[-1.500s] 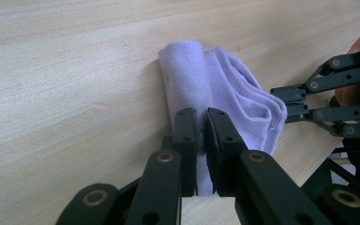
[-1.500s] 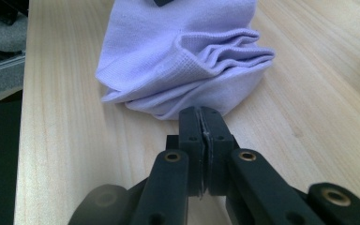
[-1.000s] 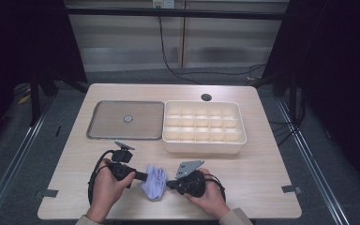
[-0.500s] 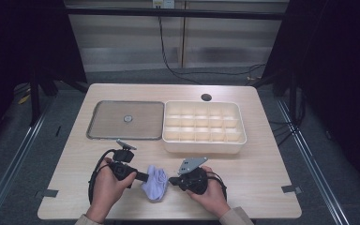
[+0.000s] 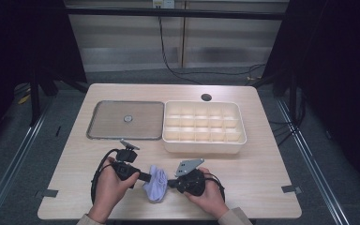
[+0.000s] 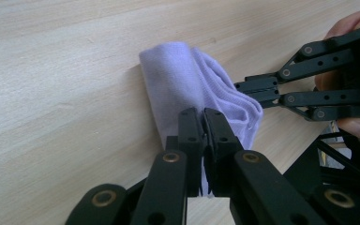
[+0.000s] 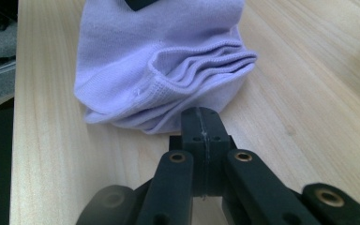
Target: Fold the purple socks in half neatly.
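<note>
A folded lilac cloth (image 5: 155,183) lies on the wooden table near its front edge, between my two grippers. My left gripper (image 5: 145,177) comes in from the left. In the left gripper view its jaws (image 6: 202,115) are shut on the cloth (image 6: 183,79), and a strip of lilac shows between them. My right gripper (image 5: 170,182) points at the cloth from the right. In the right gripper view it (image 7: 200,115) is shut, tips at the layered edge of the cloth (image 7: 159,61), with no fabric seen between the jaws.
A white compartment box (image 5: 204,140) stands behind the hands at centre right, with a flat metal tray (image 5: 103,132) to its left. A dark round hole (image 5: 206,97) sits near the table's far edge. The front edge of the table is close to the hands.
</note>
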Tool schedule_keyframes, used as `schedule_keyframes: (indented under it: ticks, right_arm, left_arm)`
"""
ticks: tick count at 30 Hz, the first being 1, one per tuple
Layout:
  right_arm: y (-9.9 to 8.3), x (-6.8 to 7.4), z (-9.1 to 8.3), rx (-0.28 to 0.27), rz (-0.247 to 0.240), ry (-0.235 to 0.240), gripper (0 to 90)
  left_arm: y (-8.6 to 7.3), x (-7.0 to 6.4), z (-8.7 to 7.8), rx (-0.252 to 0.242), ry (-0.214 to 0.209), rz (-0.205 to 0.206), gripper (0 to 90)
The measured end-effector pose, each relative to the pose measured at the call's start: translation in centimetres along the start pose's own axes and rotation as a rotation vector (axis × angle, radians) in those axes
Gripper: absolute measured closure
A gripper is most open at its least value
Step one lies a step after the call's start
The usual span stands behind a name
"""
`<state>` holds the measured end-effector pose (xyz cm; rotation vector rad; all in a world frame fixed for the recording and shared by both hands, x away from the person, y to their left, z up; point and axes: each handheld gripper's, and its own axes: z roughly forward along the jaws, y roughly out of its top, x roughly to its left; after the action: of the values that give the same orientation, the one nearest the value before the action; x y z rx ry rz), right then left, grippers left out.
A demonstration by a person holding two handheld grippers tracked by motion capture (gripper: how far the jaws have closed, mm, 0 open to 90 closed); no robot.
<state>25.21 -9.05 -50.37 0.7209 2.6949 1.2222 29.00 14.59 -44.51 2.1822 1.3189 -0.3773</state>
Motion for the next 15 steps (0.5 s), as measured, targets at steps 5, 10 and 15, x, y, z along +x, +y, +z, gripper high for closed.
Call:
schedule_keyframes:
  ticks: [5,10,15]
  right_arm:
    - [0.0,0.0,0.0,0.001,-0.01,0.006,90.0]
    - [0.0,0.1,0.0,0.003,-0.007,0.011,90.0]
    - [0.1,0.2,0.1,0.003,-0.011,0.011,90.0]
  left_arm:
    - [0.2,-0.6,0.1,-0.003,-0.005,0.001,86.6]
    - [0.4,-0.9,0.3,0.007,-0.013,0.015,86.7]
    - [0.5,-1.2,0.4,0.013,-0.02,0.02,86.8]
